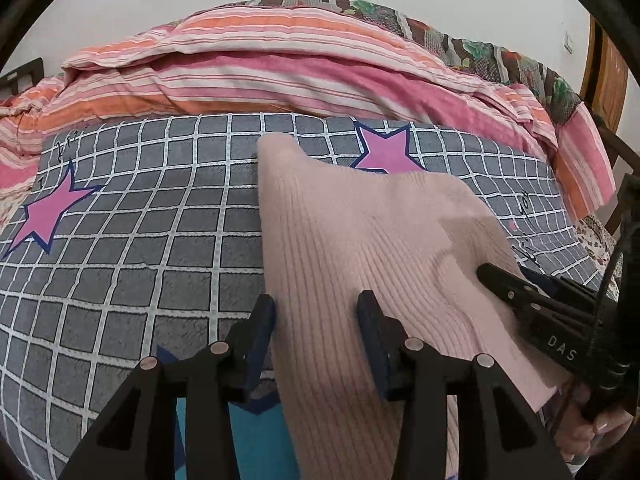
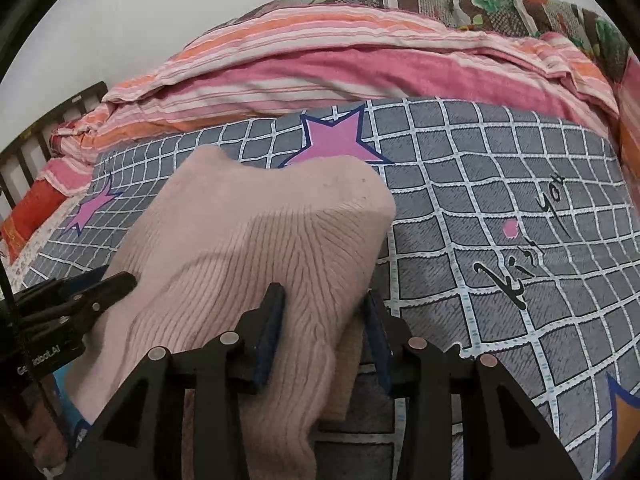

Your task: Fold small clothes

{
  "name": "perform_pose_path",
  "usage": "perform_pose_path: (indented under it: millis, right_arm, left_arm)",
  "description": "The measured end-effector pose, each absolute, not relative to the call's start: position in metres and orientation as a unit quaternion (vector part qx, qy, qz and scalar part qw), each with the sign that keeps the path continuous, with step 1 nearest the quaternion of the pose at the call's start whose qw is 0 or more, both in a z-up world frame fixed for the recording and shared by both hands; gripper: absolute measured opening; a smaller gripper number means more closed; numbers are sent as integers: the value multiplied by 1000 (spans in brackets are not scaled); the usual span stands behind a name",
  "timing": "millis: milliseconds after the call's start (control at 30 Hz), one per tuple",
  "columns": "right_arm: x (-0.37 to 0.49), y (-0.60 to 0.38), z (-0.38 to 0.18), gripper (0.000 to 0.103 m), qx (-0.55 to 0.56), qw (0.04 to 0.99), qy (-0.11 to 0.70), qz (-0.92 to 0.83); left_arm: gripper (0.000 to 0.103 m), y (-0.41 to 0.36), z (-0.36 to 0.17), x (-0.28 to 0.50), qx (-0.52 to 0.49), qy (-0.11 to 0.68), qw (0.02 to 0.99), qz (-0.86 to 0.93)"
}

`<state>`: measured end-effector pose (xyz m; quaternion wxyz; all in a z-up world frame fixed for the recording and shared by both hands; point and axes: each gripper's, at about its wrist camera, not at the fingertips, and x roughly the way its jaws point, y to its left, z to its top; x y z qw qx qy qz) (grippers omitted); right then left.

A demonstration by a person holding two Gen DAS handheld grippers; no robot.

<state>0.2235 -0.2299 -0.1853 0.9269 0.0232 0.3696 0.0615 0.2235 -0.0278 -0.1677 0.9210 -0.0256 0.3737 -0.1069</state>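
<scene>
A pale pink ribbed knit garment [image 1: 360, 240] lies on a grey checked bedsheet [image 1: 140, 240] with pink stars. My left gripper [image 1: 316, 312] is open, its fingers straddling the garment's left edge near me. My right gripper [image 2: 324, 308] is open, its fingers straddling the garment's right edge [image 2: 280, 240]. The right gripper also shows at the right of the left wrist view [image 1: 520, 292], resting on the knit. The left gripper shows at the left of the right wrist view [image 2: 96, 288]. The garment's near part is hidden under the grippers.
A rolled pink and orange striped quilt [image 1: 300, 68] lies along the far side of the bed, with a floral blanket [image 1: 460, 40] behind it. A dark wooden headboard [image 2: 48, 128] stands at the left. A white wall is behind.
</scene>
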Motion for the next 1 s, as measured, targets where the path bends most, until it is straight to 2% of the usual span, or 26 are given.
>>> perform_pose_path:
  millis: [600,700,800,833,1000]
  right_arm:
    - [194,-255,-168,40,94,909,395,99]
    - [184,-254,-171,34,90,909,393,104]
    - [178,-254,-178,17,95,911,385,110]
    - [178,-255,-179,7,96,912,383,109]
    - [159,-263,-169,5,115,926,337,122]
  left_arm:
    - [46,-4,-166,172,-58,387,907,-156]
    - [46,-1,-160,177,-77,384,907,-155]
    - [46,-3,-157,186,-79,393,904,-148]
    - [46,-3,-156,186,-79,391,905,-147]
    - [46,1,-155,184,-82,387,907,-146]
